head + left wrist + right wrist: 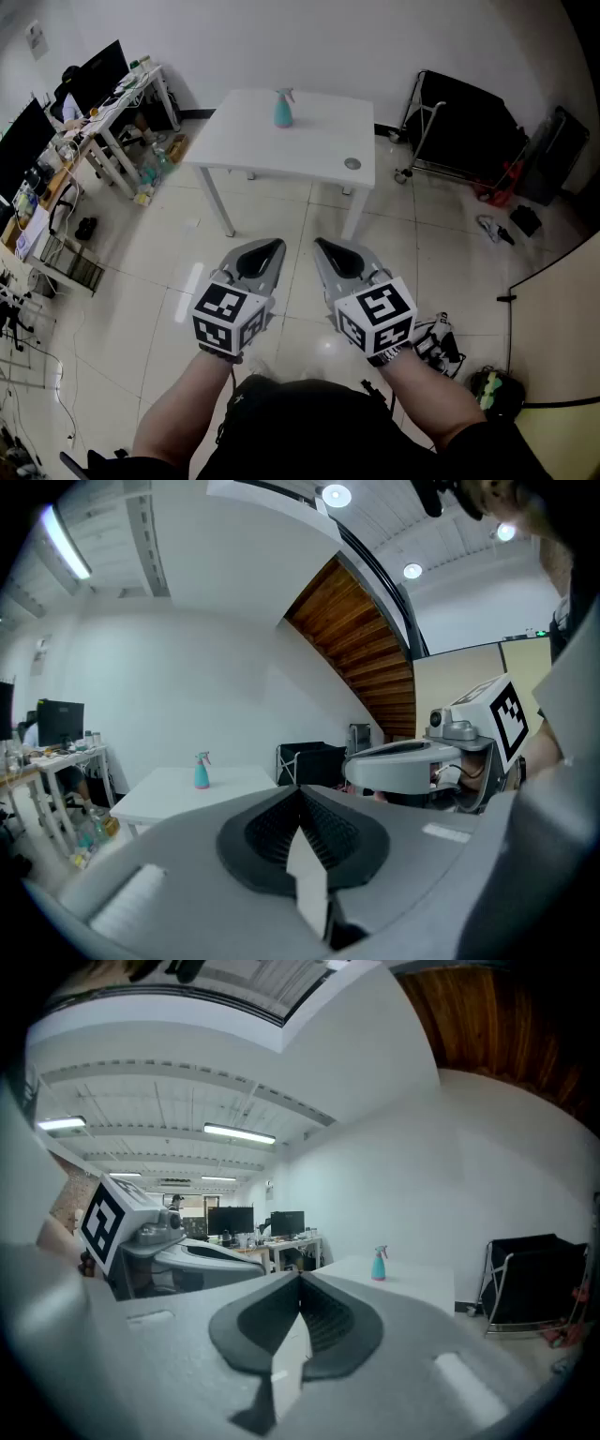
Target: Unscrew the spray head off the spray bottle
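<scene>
Both closed, empty — left gripper [274, 248], right gripper [323, 247] | spray bottle [283, 111] well beyond fingers [253, 267]

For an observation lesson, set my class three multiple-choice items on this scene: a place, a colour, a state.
1. Where does the spray bottle stand? A on the floor; B on the white table, near its far edge; C on the cluttered desk.
2. What colour is the bottle's body? A teal; B red; C black.
3. How are the left gripper and right gripper? A both shut, empty; B both wide open; C one clamped on the bottle.
Answers: 1 B, it stands upright on the tabletop; 2 A, teal under a pink spray head; 3 A, each gripper view shows the pads together, nothing between.
</scene>
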A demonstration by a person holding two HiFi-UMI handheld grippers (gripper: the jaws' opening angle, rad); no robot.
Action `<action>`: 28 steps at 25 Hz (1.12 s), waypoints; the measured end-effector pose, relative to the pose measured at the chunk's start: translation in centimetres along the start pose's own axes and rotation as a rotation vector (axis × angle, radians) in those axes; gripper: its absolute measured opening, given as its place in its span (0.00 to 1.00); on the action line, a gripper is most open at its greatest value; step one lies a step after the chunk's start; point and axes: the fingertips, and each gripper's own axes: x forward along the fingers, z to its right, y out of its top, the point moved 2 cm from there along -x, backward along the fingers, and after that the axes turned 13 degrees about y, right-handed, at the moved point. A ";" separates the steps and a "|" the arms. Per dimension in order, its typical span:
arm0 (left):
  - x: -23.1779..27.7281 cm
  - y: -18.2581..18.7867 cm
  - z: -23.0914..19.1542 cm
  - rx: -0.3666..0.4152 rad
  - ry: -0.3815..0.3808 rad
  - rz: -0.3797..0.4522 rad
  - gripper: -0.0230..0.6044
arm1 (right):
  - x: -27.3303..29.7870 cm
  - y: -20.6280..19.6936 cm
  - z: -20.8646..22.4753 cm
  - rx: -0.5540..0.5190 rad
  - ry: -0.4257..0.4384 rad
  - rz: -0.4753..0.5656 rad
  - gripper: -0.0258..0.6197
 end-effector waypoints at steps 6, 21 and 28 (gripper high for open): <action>0.0 -0.2 0.1 -0.007 -0.002 -0.008 0.05 | -0.2 -0.4 0.1 0.011 -0.003 -0.010 0.02; 2.2 0.1 -2.0 -0.005 -0.023 -0.005 0.05 | 2.4 -0.2 1.5 0.005 -0.017 -0.018 0.02; 3.8 0.6 -3.8 -0.016 -0.035 0.000 0.05 | 4.4 0.3 2.7 0.005 -0.031 -0.025 0.02</action>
